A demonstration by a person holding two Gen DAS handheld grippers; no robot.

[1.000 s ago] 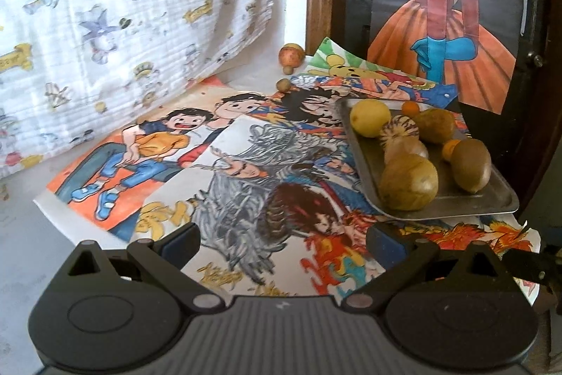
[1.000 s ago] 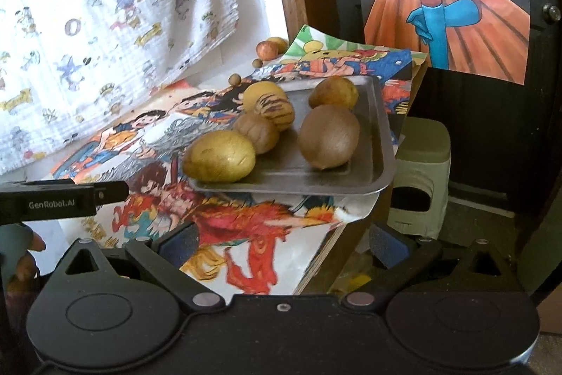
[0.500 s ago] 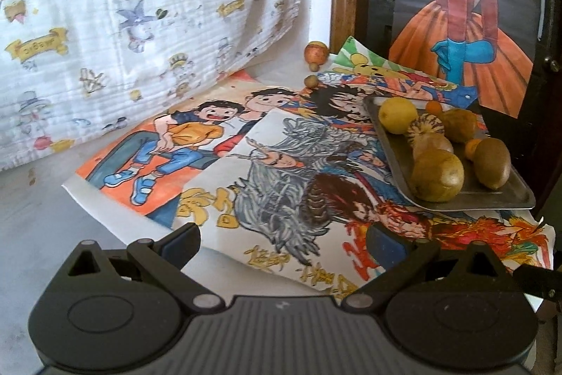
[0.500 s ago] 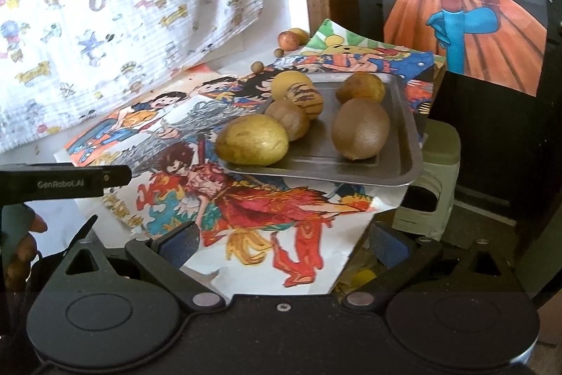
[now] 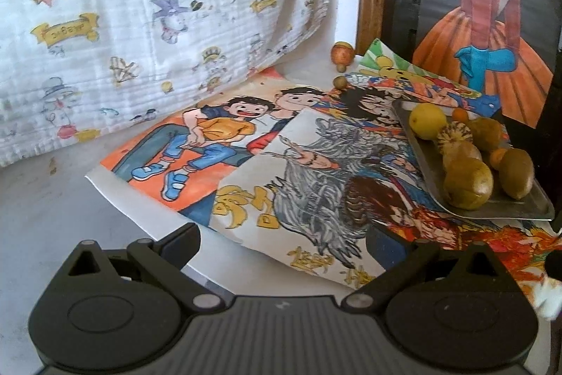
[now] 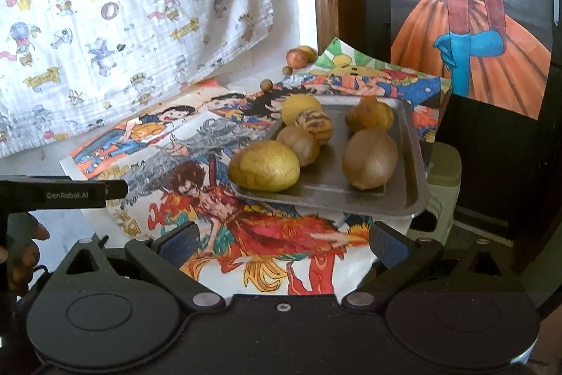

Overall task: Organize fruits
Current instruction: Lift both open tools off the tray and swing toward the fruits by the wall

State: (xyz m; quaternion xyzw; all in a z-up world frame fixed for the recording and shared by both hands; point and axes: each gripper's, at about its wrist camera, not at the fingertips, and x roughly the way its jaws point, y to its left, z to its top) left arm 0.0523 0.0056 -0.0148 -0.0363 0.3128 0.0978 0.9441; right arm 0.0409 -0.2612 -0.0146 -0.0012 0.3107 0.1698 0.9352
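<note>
- Several fruits are seen on the metal tray [image 6: 409, 188], right of centre; loose fruits [image 6: 296, 57] are noted beyond, upper centre.
- Fruits are judged firm, rounded, roll-prone; grip across the widest part is advised.
- Left gripper [image 5: 282, 243] and right gripper [image 6: 281, 239] are held wide, empty.
- "GenRobot.AI" is read at left.

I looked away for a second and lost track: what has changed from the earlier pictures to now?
Both open tongs, left and right, have pulled back from the grey metal tray, which looks farther off in both views. Neither grasped or released anything. The fruits on the tray and the small reddish round fruit by the wooden frame lie as before.
</note>
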